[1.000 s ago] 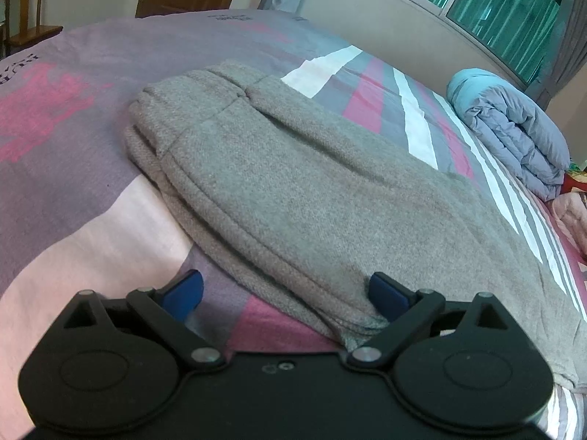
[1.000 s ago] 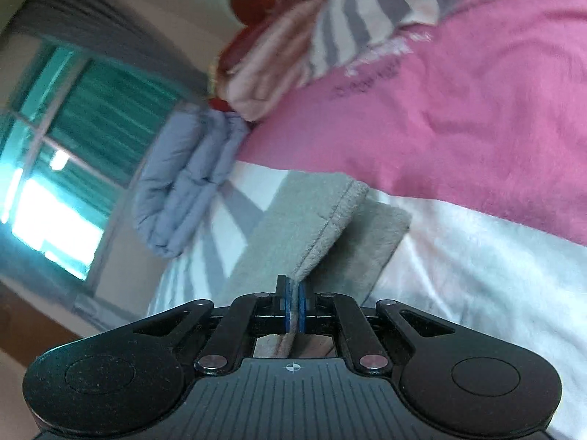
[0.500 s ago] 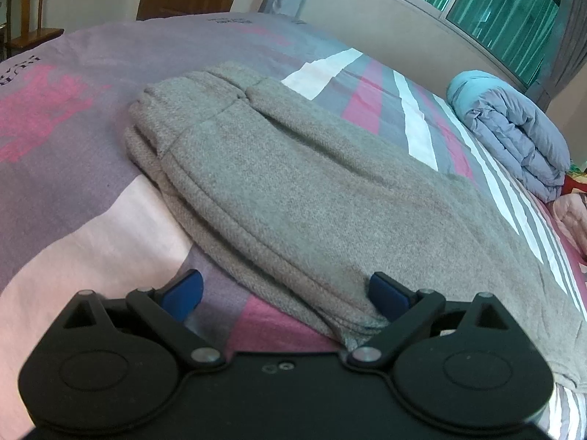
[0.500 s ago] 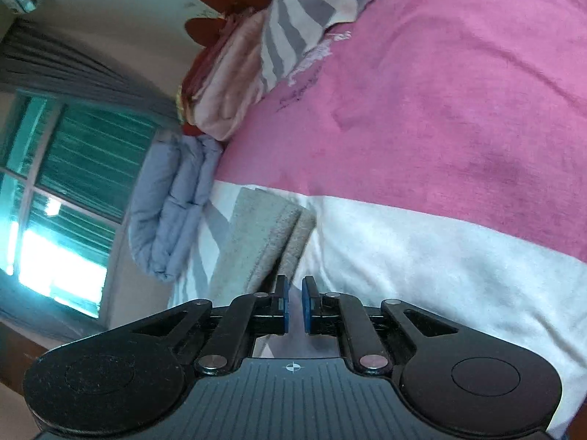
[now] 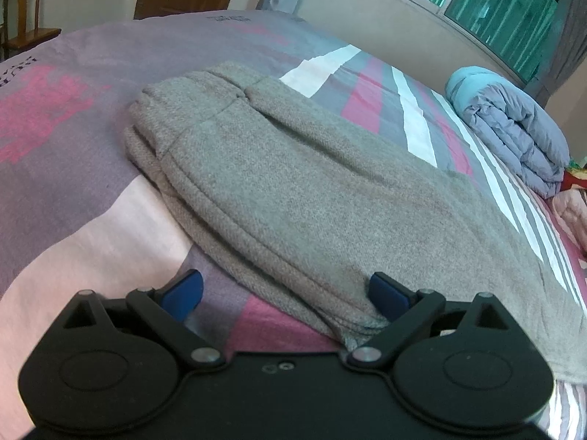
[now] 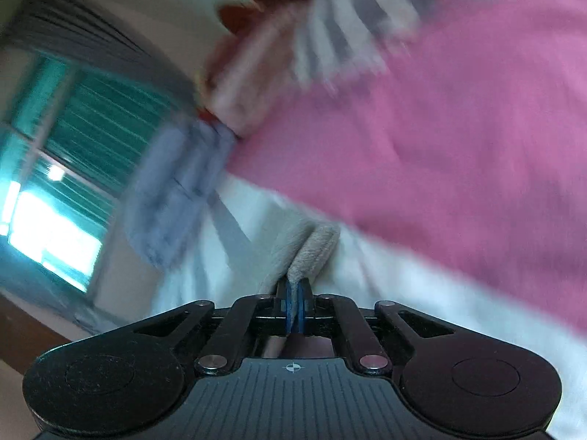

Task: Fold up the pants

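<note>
Grey knit pants (image 5: 301,190) lie folded lengthwise on the bed, waistband at the far left. My left gripper (image 5: 286,291) is open, low over the near edge of the pants; its right blue pad (image 5: 385,291) touches the fabric and its left pad (image 5: 183,289) is over the sheet. In the blurred right wrist view, my right gripper (image 6: 293,306) is shut on the leg end of the grey pants (image 6: 312,249), with the cloth rising from between the pads.
The bed has a striped pink, grey and white sheet (image 5: 73,227). A folded blue-grey duvet (image 5: 513,128) lies at the far right under the window; it also shows in the right wrist view (image 6: 172,205). A wooden chair (image 5: 25,11) stands far left.
The right gripper let the leg end go half a second ago and has now shut on it again, and that view is swinging. The left gripper has not moved.
</note>
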Demonstrator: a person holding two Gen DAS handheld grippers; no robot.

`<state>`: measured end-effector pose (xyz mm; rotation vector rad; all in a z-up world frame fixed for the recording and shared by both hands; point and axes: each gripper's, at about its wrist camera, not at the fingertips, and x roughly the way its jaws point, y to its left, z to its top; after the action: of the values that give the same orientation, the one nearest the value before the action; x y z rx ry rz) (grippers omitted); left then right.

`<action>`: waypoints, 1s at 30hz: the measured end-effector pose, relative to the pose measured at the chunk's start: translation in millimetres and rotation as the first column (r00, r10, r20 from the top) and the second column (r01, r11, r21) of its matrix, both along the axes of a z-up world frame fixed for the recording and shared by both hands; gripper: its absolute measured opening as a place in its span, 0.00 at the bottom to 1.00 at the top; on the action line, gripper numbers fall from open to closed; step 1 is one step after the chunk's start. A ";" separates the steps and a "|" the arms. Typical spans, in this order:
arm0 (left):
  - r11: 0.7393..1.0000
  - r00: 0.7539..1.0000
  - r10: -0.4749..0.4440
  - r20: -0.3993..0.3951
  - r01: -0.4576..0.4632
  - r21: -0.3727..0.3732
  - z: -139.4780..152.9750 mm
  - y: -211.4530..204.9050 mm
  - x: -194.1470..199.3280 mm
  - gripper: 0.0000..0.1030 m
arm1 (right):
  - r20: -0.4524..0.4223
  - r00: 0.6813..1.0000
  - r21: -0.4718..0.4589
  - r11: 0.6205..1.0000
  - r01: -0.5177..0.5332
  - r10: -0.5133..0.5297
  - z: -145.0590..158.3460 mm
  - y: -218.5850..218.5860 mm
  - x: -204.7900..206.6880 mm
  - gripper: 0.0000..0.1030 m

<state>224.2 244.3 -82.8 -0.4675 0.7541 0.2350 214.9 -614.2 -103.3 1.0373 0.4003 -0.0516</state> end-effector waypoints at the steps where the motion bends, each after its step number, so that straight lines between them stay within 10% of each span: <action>1: 1.000 1.000 -0.002 0.002 0.002 0.000 -0.5 0.6 -0.2 0.89 | 0.035 0.999 -0.032 0.999 0.006 -0.004 9.5 1.7 -3.4 0.03; 3: 1.000 1.000 -0.002 0.007 0.001 0.003 -1.3 0.4 -0.7 0.89 | 0.061 0.998 -0.115 0.993 0.023 -0.016 13.8 7.8 -9.0 0.03; 6: 1.000 1.000 -0.001 0.011 0.001 0.003 -2.3 1.2 -1.1 0.89 | -0.086 0.996 0.068 0.997 0.022 -0.016 -42.6 -7.7 2.9 0.01; 11: 1.000 1.000 -0.002 0.027 0.002 0.004 -4.6 1.9 -3.7 0.90 | -0.070 0.993 -0.027 0.995 0.092 -0.094 -7.2 -1.2 -28.8 0.18; 25: 0.998 0.995 0.058 0.083 -0.055 -0.033 19.7 25.2 -17.8 0.78 | -0.008 0.980 -0.030 0.980 -0.197 0.197 27.3 89.3 11.3 0.19; 30: 0.998 0.996 0.053 0.066 -0.049 -0.047 15.3 35.3 -13.5 0.71 | -0.034 0.992 0.053 0.991 -0.123 0.125 11.6 80.5 1.9 0.19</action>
<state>210.7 279.6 -67.5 -0.5359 0.6838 0.2490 216.8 -533.7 -91.7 1.0612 0.5017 0.0503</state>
